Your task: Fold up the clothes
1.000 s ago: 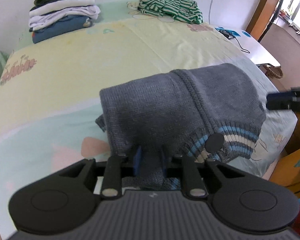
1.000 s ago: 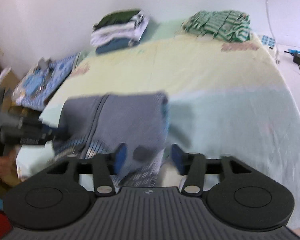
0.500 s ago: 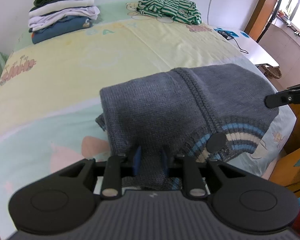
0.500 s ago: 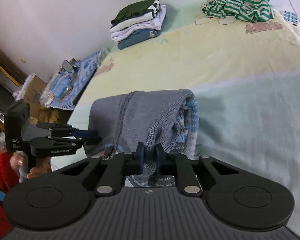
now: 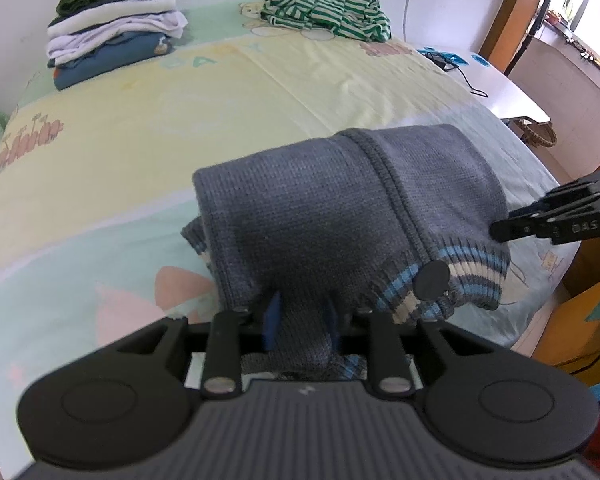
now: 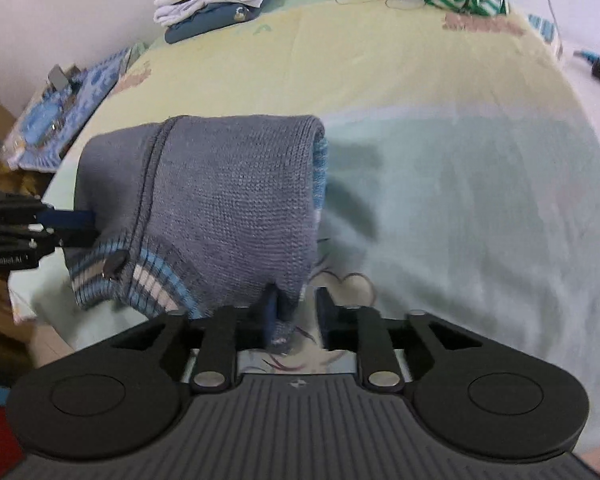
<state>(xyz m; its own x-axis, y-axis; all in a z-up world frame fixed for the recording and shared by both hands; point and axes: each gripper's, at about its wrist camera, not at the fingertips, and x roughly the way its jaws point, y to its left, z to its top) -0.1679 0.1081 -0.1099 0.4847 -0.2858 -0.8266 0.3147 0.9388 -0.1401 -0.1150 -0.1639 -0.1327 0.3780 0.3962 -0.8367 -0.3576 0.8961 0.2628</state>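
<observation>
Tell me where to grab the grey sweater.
Pinch the near edge of the grey sweater, by the striped hem, coming in low from the near side. Its loose layers end there, while the far side is a closed fold. The left hand-held gripper grips that edge; the right hand-held gripper is open beside it.

We cannot see the near hem of the grey knitted cardigan with blue-and-cream striped cuffs (image 5: 340, 216); the left tongs (image 5: 300, 320) cover it.
</observation>
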